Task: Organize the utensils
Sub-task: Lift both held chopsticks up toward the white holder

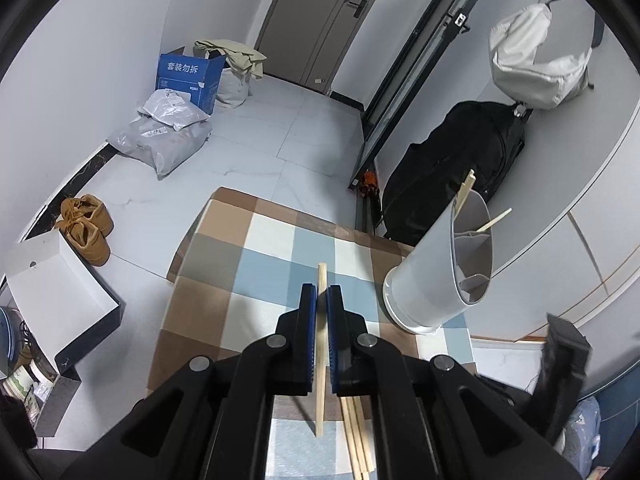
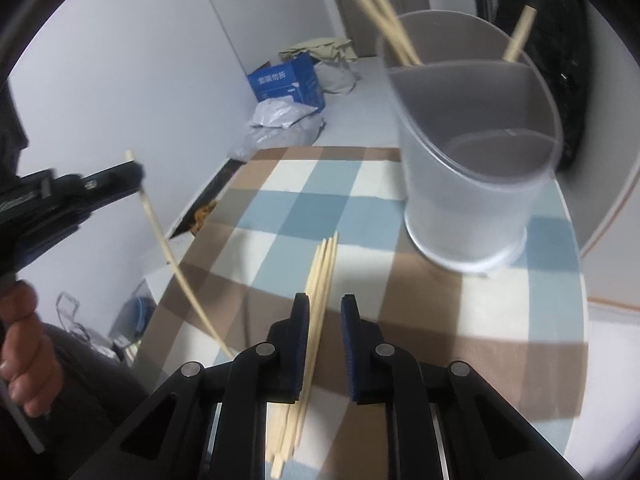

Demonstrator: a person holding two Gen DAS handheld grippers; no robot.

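a single chopstick [image 1: 321, 344] is pinched in the left gripper [image 1: 321, 300] above the checked cloth [image 1: 256, 248]; the right gripper [image 2: 325, 312] stands spread over the loose chopsticks [image 2: 320, 276], clear of the grey holder [image 2: 472, 168]; blue box [image 1: 188, 76] reads 套装勿拆

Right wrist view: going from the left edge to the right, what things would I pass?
Person's hand → left gripper clamping one chopstick → loose chopsticks on the checked cloth → grey divided holder with chopsticks standing in it.
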